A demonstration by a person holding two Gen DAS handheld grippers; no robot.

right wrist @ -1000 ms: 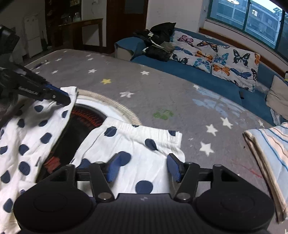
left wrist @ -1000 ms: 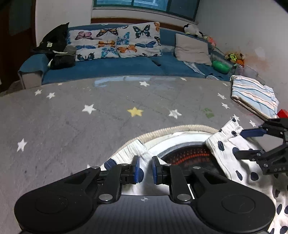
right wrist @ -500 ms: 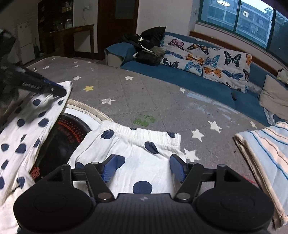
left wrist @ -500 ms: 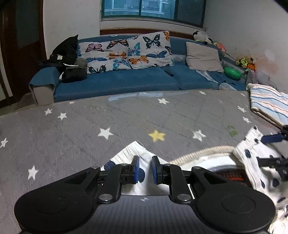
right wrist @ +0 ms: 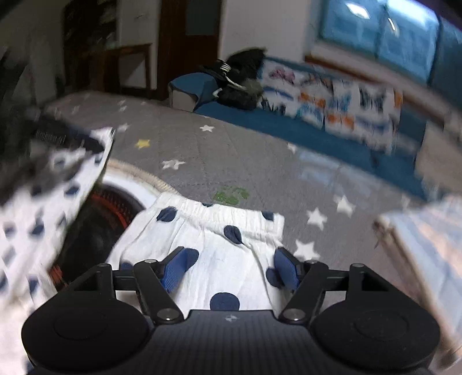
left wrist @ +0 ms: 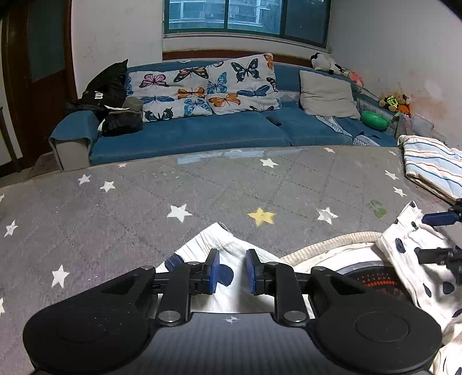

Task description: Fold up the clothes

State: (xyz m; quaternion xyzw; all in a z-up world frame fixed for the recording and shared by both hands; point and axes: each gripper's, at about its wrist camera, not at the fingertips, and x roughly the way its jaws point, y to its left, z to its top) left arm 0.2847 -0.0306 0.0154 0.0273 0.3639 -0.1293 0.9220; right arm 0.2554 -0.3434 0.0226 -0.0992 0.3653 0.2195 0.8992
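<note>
Over the dotted garment (left wrist: pixel 228 248), left tool (left wrist: pixel 231 266) tilts down opening; right tool (right wrist: pixel 228 266) wide.

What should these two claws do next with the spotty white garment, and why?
Probably back both off and regrip for a fold. The left gripper is opening, cloth between its pads, apparently unpinched; the right gripper stands open over the polka-dot garment, which lies partly on the round white thing.

A long blue fabric sofa (left wrist: pixel 202 132) with butterfly-print cushions (left wrist: pixel 202 86) stands under a dark teal-framed window (left wrist: pixel 245 17); grey star-patterned floor mat (left wrist: pixel 144 202).
</note>
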